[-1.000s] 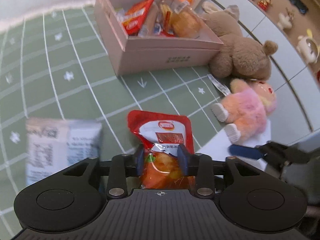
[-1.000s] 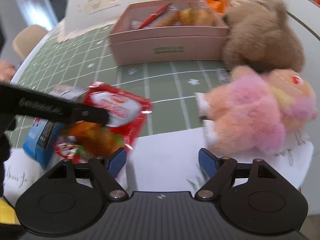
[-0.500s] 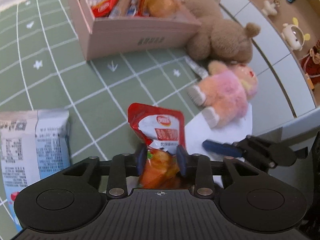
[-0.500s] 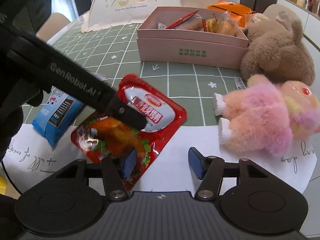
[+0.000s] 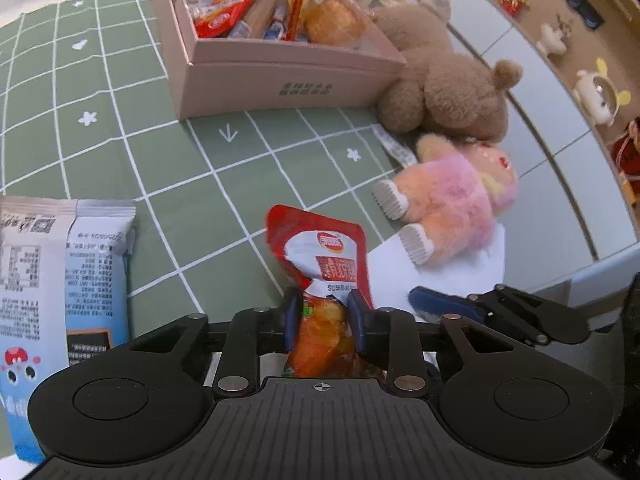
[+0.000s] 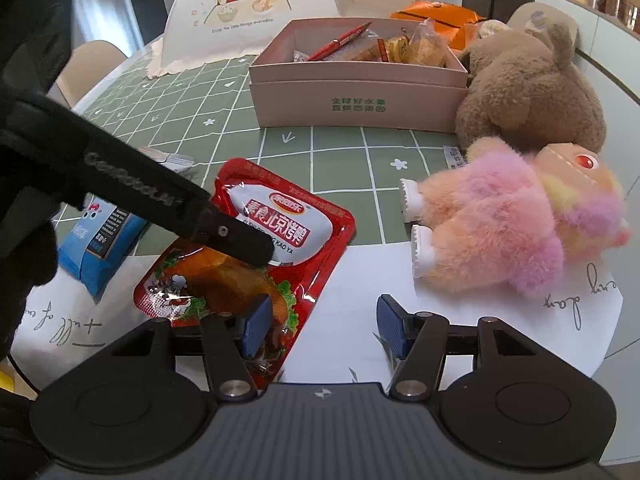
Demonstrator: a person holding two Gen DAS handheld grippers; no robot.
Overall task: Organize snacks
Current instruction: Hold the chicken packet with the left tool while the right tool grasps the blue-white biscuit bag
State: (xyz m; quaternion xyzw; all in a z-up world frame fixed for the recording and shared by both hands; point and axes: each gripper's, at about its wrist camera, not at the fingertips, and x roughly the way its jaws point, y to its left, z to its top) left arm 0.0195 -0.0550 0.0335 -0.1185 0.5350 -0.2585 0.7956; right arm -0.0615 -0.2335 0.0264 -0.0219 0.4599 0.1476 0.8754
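A red snack pouch [image 5: 324, 256] with a roast-meat picture lies at the table's near edge, half on a white paper sheet [image 6: 352, 312]. My left gripper [image 5: 325, 314] is closing on it, and its blue pads pinch the pouch's crumpled lower half. In the right wrist view the pouch [image 6: 280, 224] shows with one black left finger [image 6: 224, 232] across it. My right gripper [image 6: 324, 328] is open over the paper. Its left pad overlaps the pouch's corner, and nothing sits between the jaws. The pink box [image 5: 280, 76] holds several snacks.
A blue and white snack packet [image 5: 80, 272] lies left of the pouch on the green checked cloth. A brown teddy bear [image 6: 528, 88] and a pink plush toy [image 6: 500, 216] lie right of the box [image 6: 360, 100]. An orange packet [image 6: 436, 14] sits behind it.
The left jaws have drawn closer together on the red pouch, which now bunches up between the pads. The right jaws stand a little narrower than a second ago.
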